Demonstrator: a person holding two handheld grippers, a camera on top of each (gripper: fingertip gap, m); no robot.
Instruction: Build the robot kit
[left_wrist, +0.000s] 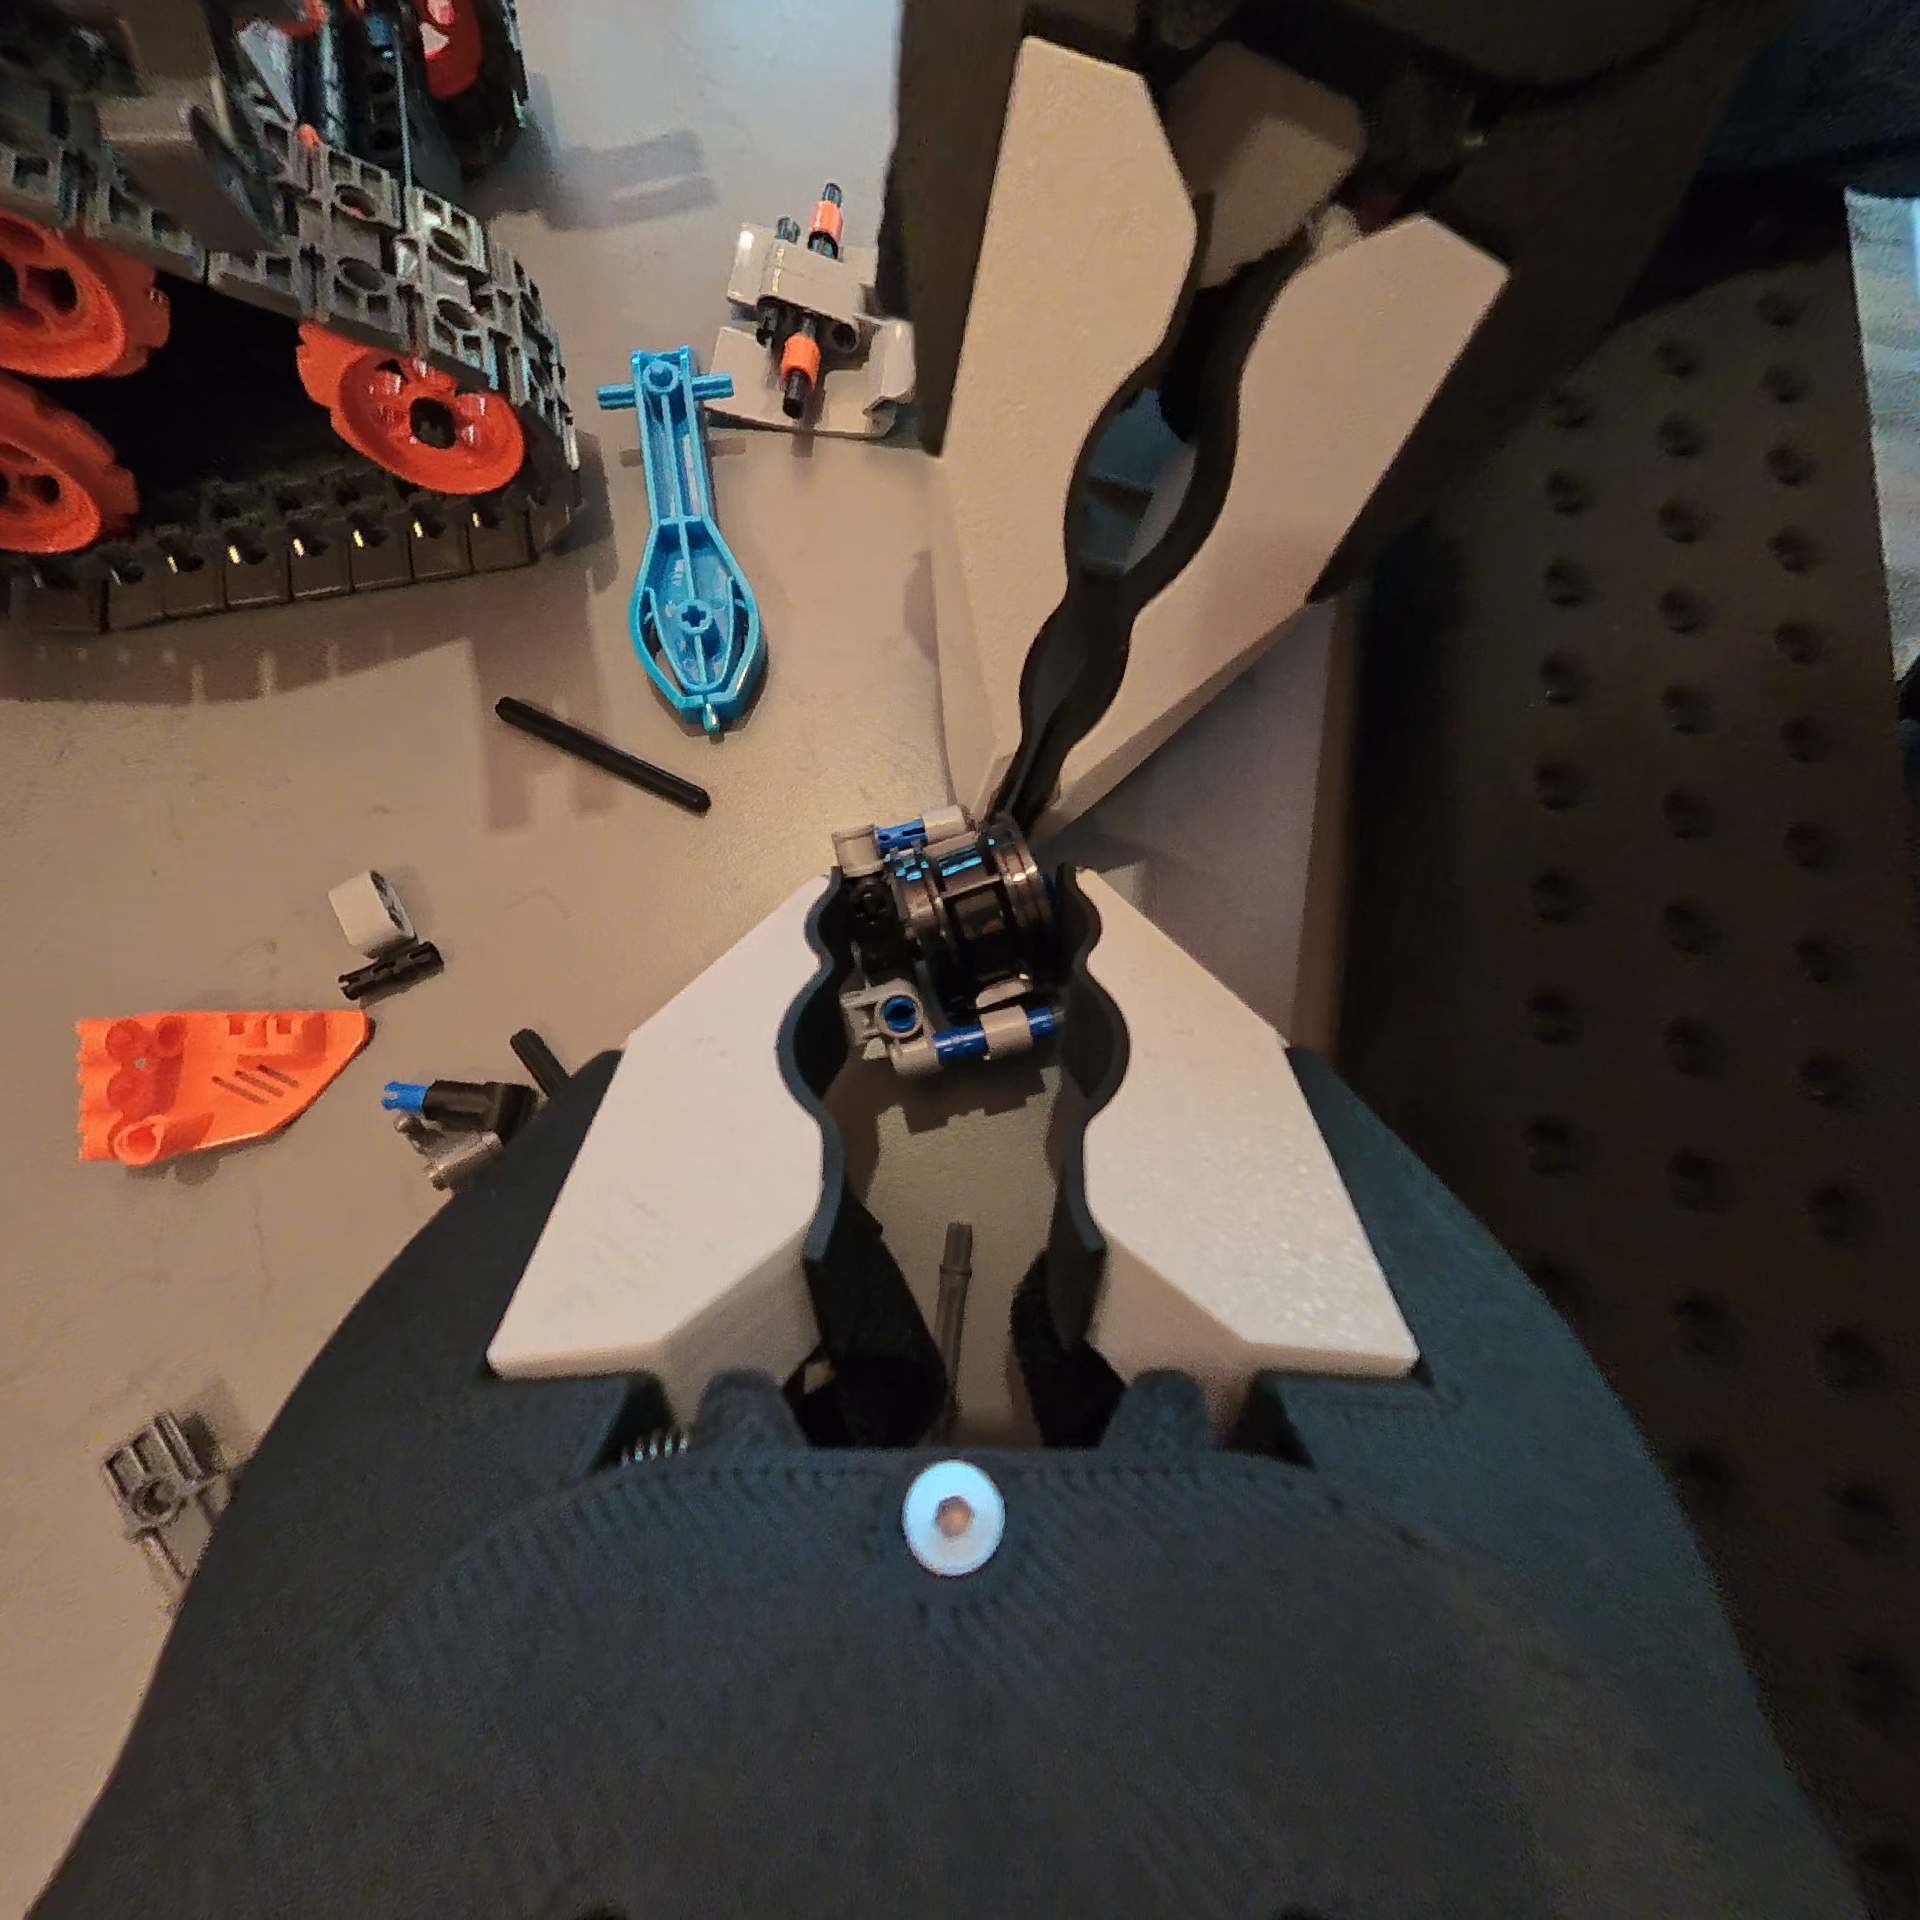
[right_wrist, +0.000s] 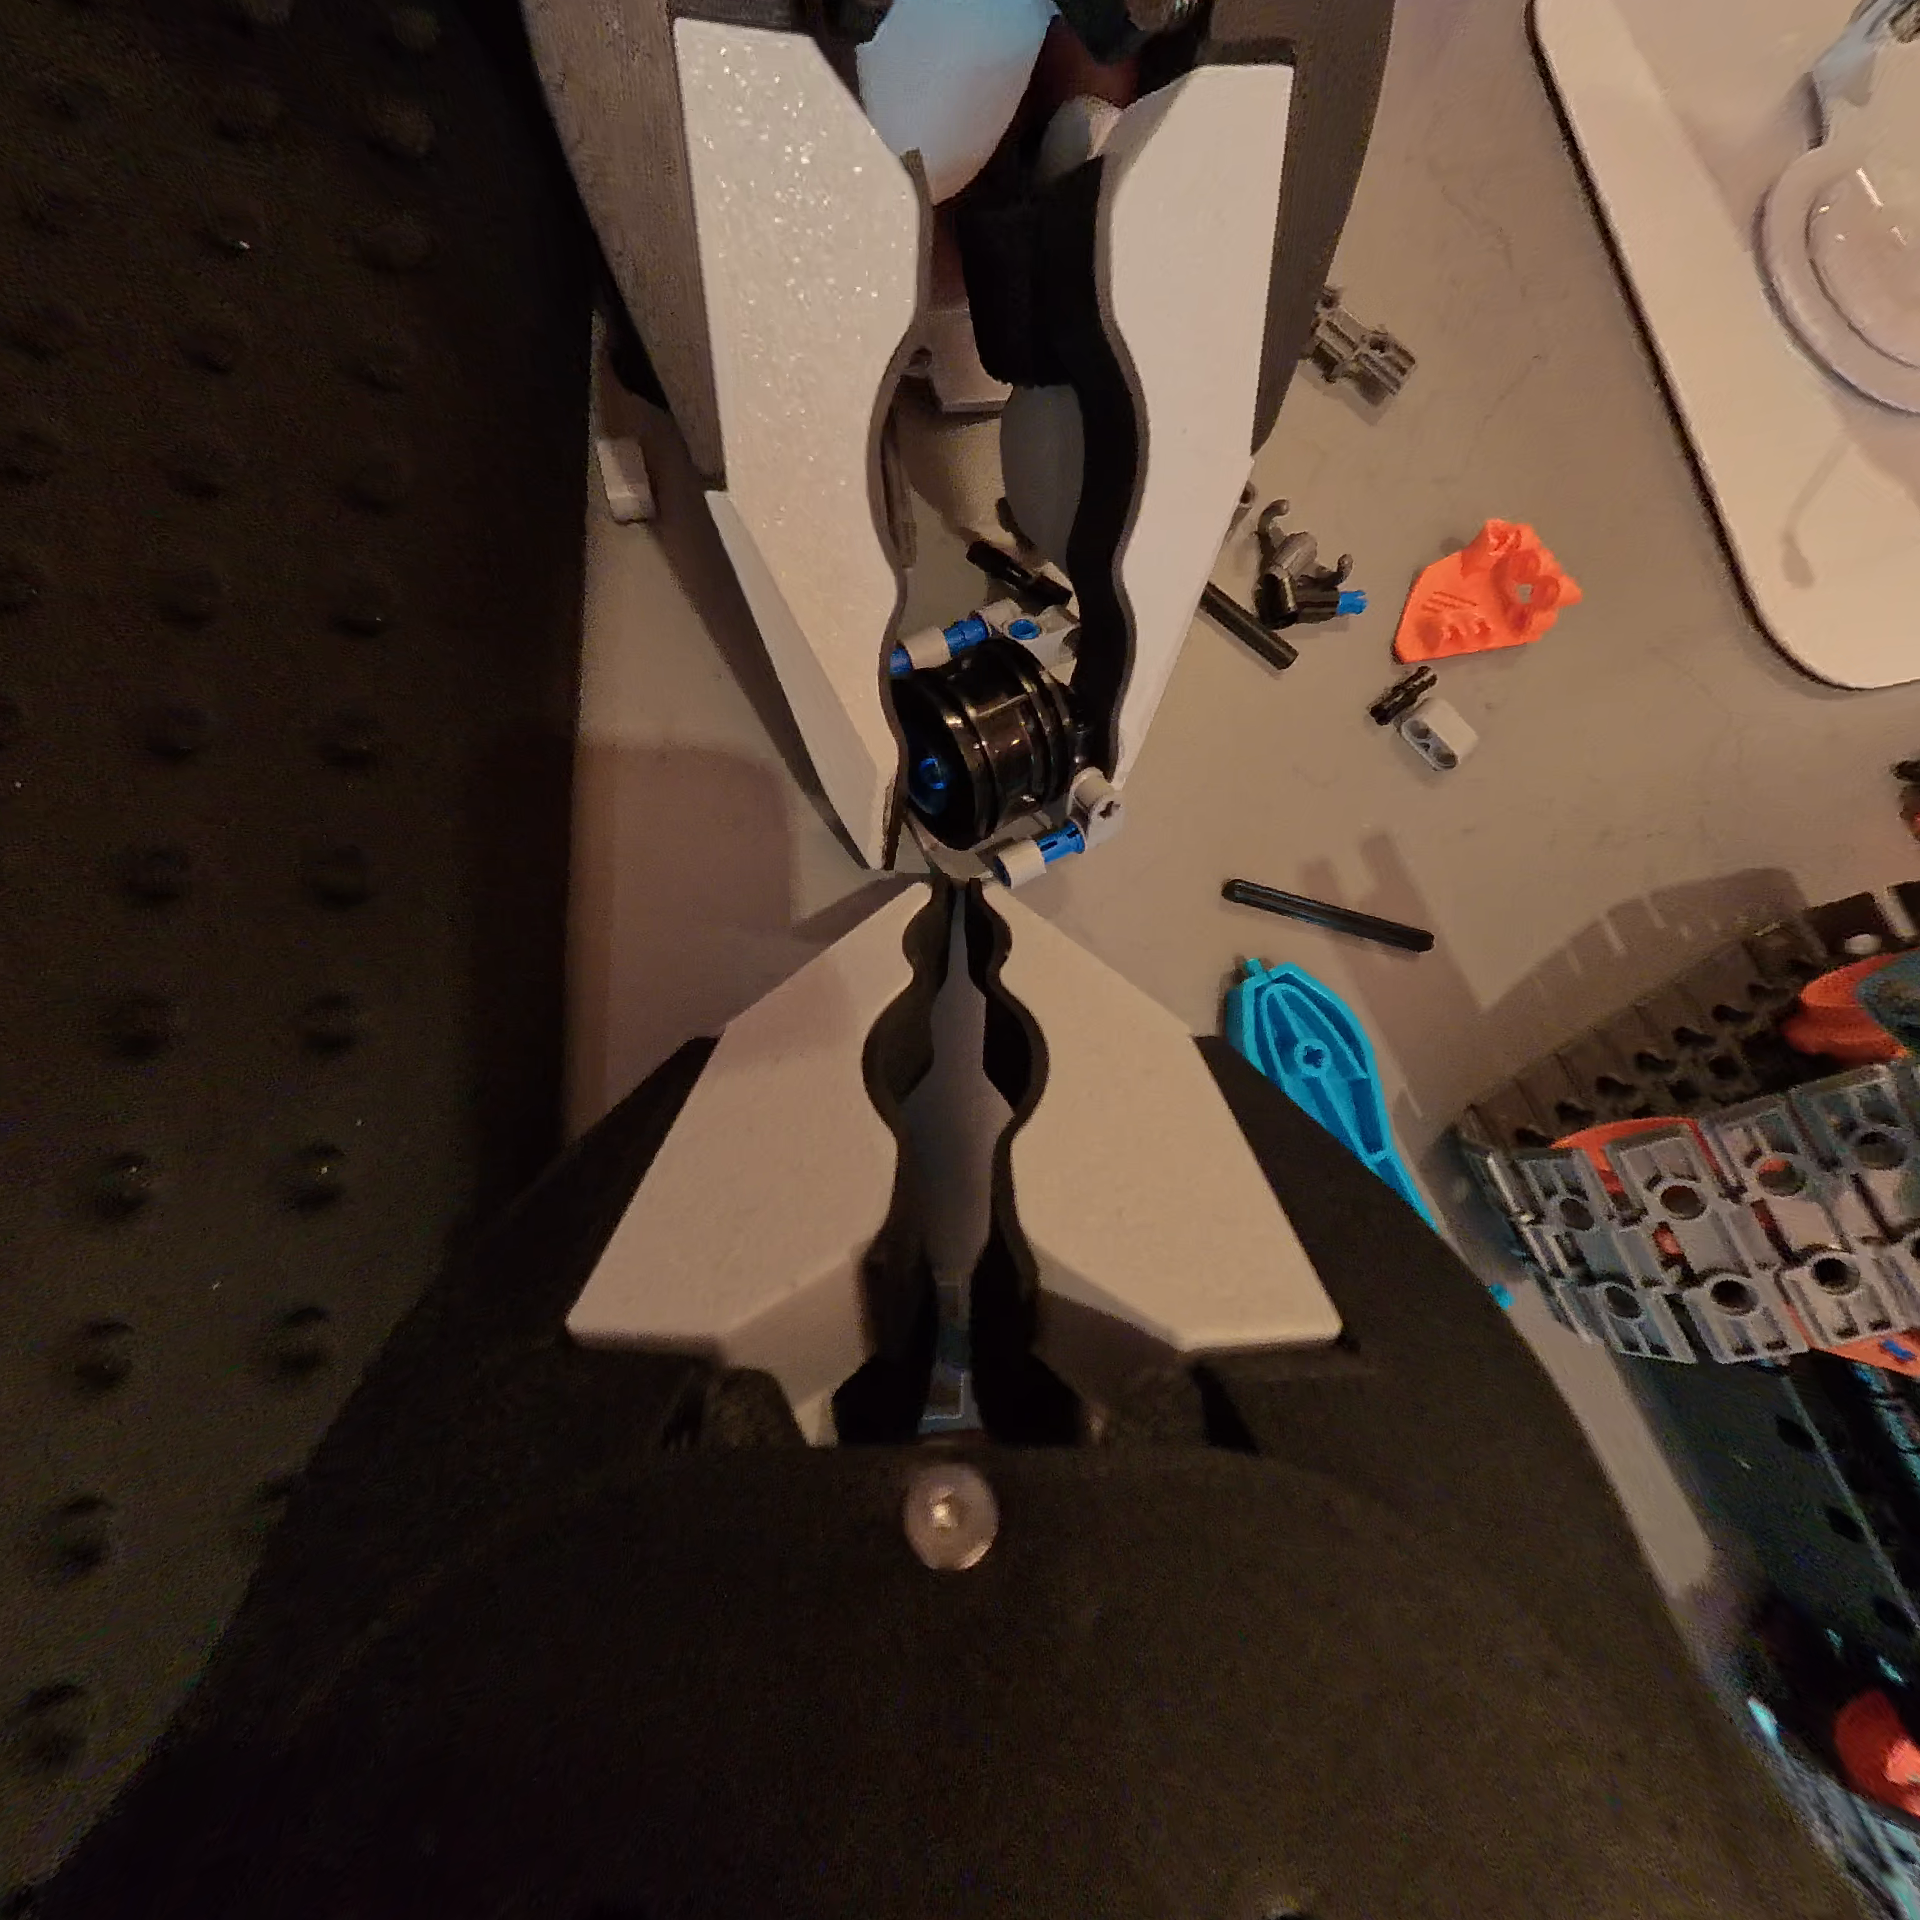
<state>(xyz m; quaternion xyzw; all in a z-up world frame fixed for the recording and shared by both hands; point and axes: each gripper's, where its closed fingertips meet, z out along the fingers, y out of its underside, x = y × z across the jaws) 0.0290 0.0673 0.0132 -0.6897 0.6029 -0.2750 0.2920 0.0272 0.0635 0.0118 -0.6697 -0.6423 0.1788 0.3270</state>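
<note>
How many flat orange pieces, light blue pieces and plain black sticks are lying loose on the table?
Flat orange piece: 1
Light blue piece: 1
Black sticks: 2
Total: 4

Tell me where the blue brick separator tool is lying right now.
In the left wrist view, the blue brick separator lies flat on the grey table, between the tracked vehicle model and a small grey assembly, above the black axle.
</note>
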